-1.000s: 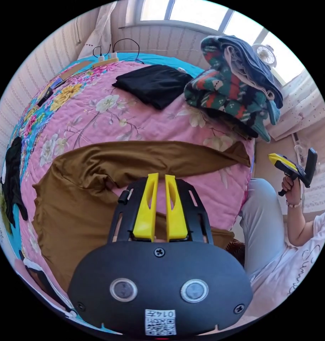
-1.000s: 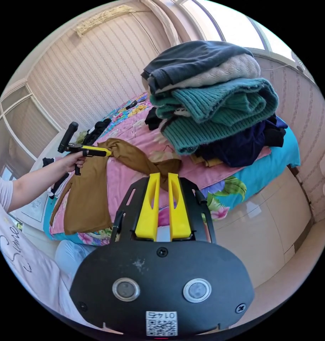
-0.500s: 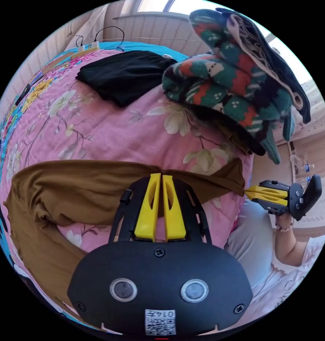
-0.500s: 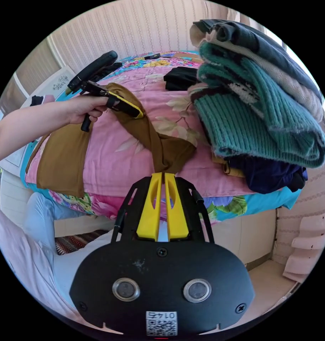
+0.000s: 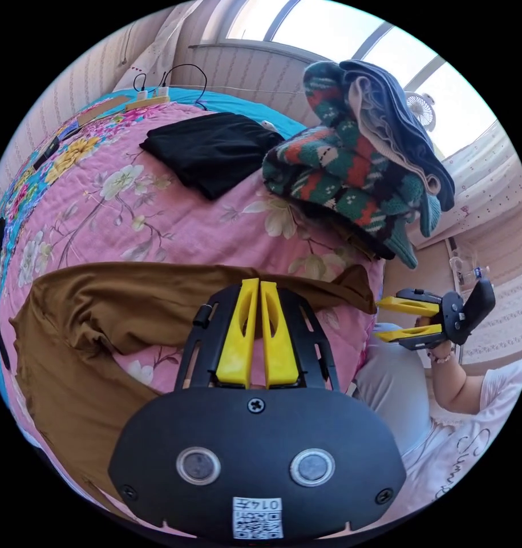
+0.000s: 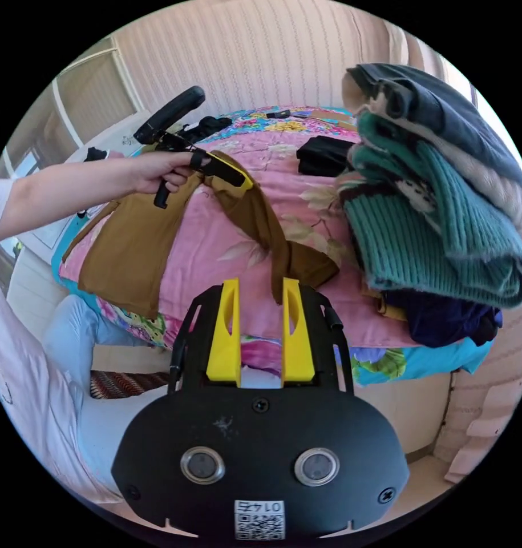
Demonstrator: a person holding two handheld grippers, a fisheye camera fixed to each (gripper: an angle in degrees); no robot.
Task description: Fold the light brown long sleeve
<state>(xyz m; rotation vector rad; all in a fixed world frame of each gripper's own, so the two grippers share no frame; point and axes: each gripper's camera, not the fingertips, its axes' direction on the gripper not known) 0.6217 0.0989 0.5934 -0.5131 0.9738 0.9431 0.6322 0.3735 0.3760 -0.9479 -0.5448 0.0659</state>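
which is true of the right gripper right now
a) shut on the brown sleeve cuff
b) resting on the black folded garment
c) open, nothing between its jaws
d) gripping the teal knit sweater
c: in the right gripper view the right gripper has its yellow jaws spread apart, with the cuff end of the light brown long-sleeve shirt lying on the pink floral bedspread just beyond them.

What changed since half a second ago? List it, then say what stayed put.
The right gripper opened its jaws and let go of the cuff end of the brown sleeve, which now lies free on the pink floral bedspread. The left gripper stays shut on the sleeve further along. The brown shirt's body, the black folded garment and the stack of sweaters are unchanged.
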